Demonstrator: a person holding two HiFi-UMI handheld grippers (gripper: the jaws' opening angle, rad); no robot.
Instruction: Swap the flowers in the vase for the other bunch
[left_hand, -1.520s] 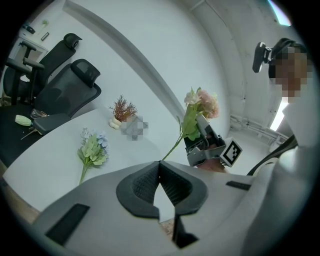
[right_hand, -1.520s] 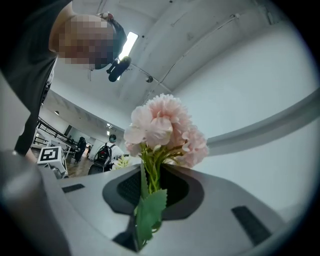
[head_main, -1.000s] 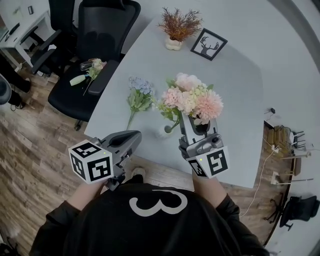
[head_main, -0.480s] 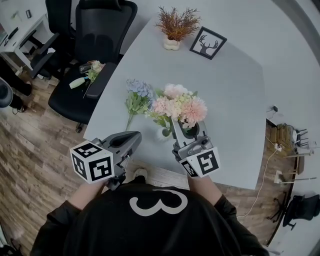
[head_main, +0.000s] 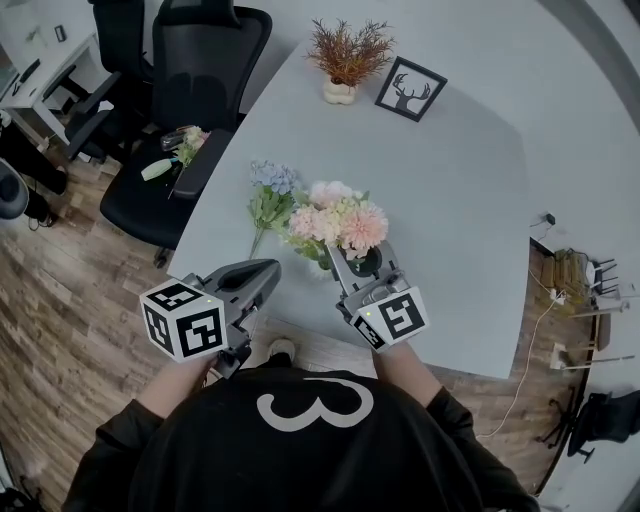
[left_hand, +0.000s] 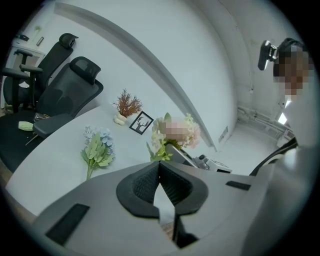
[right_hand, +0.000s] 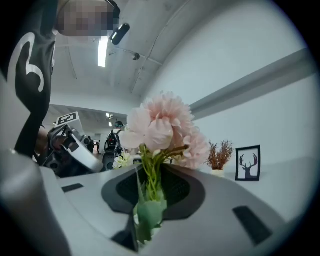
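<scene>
Pink bunch pinched in right gripper, near table front edge.

Only the right gripper view shows the green stems clamped between ribbed dark pads; the jaws have just eased apart slightly with the stems between them. The head view adds what that view lacks: one blue bunch lying flat on the smooth grey top, just beside the pink heads. Left gripper is clenched on nothing, off the edge. One dried russet sprig in a pot and one framed deer print are at the far end.
</scene>
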